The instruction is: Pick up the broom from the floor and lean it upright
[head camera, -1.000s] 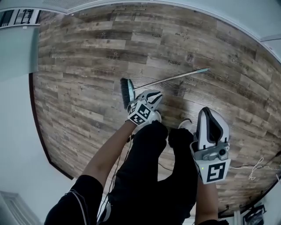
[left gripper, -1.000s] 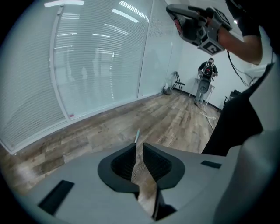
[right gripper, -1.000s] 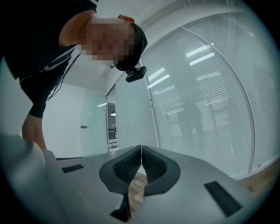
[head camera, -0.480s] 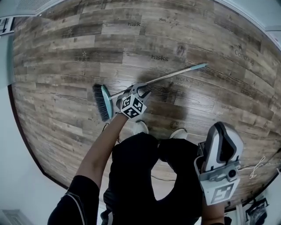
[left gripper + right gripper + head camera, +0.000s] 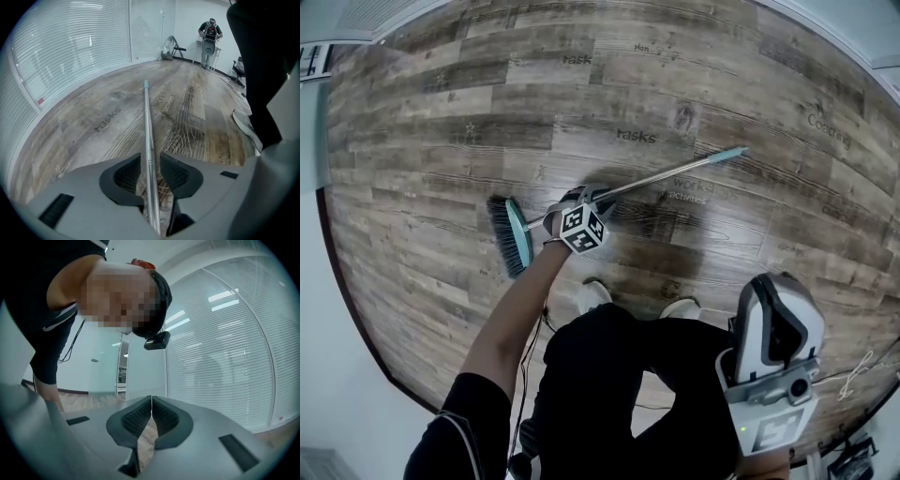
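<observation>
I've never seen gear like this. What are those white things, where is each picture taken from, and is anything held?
No robot: a person holds hand-worked tongs in each hand. One picture comes from a camera on the person's head, looking down; the other two from cameras riding on each tongs, looking along the jaws. A broom lies on the wooden floor. The left tongs are down at its handle: their jaws have just been opening, and the handle runs between them with gaps either side, so it is not gripped. The right tongs are shut and empty.
</observation>
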### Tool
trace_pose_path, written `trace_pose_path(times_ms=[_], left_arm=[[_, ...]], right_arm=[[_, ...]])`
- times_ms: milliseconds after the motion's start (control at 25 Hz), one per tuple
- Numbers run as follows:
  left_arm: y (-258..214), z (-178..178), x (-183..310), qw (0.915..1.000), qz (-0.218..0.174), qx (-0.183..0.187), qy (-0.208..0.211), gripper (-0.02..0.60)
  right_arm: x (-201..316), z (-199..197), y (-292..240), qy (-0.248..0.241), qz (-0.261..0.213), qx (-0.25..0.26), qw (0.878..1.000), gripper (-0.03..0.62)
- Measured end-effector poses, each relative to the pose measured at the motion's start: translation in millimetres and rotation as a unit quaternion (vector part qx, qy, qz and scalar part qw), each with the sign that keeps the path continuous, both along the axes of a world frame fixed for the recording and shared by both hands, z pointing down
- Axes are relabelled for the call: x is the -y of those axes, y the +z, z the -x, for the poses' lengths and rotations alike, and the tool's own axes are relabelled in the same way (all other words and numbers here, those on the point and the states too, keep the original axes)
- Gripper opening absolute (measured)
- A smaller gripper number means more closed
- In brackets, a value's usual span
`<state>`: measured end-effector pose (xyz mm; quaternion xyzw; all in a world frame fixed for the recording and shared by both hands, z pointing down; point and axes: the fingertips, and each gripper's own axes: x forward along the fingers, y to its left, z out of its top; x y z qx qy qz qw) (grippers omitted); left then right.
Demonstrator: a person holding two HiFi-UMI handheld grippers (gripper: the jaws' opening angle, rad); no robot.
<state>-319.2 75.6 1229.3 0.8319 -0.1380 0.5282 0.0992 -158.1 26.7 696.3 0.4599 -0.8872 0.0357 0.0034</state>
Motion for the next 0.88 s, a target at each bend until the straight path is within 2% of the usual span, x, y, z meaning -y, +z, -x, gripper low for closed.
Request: trace_pose_path(times_ms=[240,440,520,600,720,880], left_arm=[[21,-2,-8,0.999,0.01,0.032,0.031,0.135],[32,-4,-3,0.9978,0.051,0.043,0.007,0.133],[28,-3,-4,0.9964,0.072,0.042,-0.012,0.097],[15,-3,-1,0.9955,0.081,0.042,-0.026,0.093],[-21,-4,2,0.9965,0.072,0.031,-0.028,0.092],[-94,1,9,0.9986,0.035,0.015,-0.036,0.092]], right_arm=[[1,-1,17,-0.01,-0.001,-0.014,1.0,0.02],[3,-3,32,-0.02,-0.004,-0.029,0.999,0.02],[3,-4,38,-0.024,-0.005,-0.034,0.999,0.02],[4,-4,44,-0.027,-0.003,-0.036,0.999,0.02],[2,-2,52,-0.025,0.01,-0.025,0.999,0.02],[-5,1,49,0.007,0.02,-0.001,1.0,0.02]])
